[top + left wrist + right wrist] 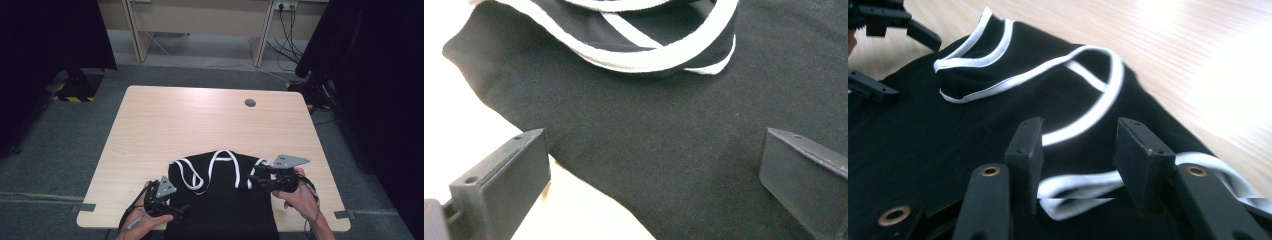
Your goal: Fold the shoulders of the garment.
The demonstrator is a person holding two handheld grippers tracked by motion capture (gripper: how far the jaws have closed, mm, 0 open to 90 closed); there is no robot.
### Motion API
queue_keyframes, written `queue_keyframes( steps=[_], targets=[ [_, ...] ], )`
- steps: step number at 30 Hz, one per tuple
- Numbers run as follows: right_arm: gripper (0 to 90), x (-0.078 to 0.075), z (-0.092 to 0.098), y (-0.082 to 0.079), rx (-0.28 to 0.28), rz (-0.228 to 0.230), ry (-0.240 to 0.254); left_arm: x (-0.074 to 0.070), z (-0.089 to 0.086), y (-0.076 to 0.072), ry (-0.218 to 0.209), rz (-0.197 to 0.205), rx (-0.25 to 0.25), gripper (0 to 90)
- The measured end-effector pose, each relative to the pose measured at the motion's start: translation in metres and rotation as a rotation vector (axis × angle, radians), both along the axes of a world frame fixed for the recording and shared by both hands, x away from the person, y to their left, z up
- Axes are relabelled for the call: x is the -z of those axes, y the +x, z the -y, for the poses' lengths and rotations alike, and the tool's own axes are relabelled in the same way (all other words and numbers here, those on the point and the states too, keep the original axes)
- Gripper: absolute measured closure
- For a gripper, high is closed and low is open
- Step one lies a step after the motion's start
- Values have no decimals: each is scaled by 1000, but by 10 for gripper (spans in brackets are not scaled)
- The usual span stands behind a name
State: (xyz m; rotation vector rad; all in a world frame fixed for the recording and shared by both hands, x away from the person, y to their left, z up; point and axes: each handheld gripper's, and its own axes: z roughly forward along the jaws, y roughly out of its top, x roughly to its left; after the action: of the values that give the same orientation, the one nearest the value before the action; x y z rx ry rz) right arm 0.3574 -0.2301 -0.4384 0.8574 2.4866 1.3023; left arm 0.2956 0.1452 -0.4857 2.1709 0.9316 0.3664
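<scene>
A black sleeveless garment (220, 205) with white trim (222, 155) lies on the light wooden table (200, 120), its lower part hanging over the near edge. My left gripper (177, 207) sits at the garment's left edge. In the left gripper view its jaws stand wide apart over the black cloth (664, 125), gripping nothing. My right gripper (254, 179) is at the garment's right shoulder. In the right gripper view its jaws are parted, and a folded white strap (1073, 192) lies below and between them without being pinched. The left gripper (895, 60) shows far off, top left.
A round cable hole (250, 103) sits near the table's far right. Bare tabletop stretches beyond the garment. Another desk (200, 20) stands behind, with cables (287, 35) on the floor. Dark curtains (370, 75) flank both sides.
</scene>
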Motion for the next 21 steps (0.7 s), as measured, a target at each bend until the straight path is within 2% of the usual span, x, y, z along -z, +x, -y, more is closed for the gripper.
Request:
queue_keyframes(
  steps=[4,6,8,11,14,16,19,21],
  targets=[
    [541,15,-16,2,-12,-9,-90,0,0,0,0,0,0,0],
    [541,22,-18,2,-5,-13,-143,0,0,0,0,0,0,0],
    [540,29,-16,0,-2,-22,-174,0,0,0,0,0,0,0],
    [514,28,-11,-2,7,-17,-160,0,0,0,1,1,-1,0],
    [486,22,-1,-3,46,-5,-123,0,0,0,1,1,-1,0],
    [464,19,8,-1,90,-2,-118,0,0,0,1,1,-1,0],
    [449,20,20,0,151,-3,-140,0,0,0,1,1,-1,0],
    [430,24,23,-1,172,9,-205,0,0,0,1,1,-1,0]
  ],
)
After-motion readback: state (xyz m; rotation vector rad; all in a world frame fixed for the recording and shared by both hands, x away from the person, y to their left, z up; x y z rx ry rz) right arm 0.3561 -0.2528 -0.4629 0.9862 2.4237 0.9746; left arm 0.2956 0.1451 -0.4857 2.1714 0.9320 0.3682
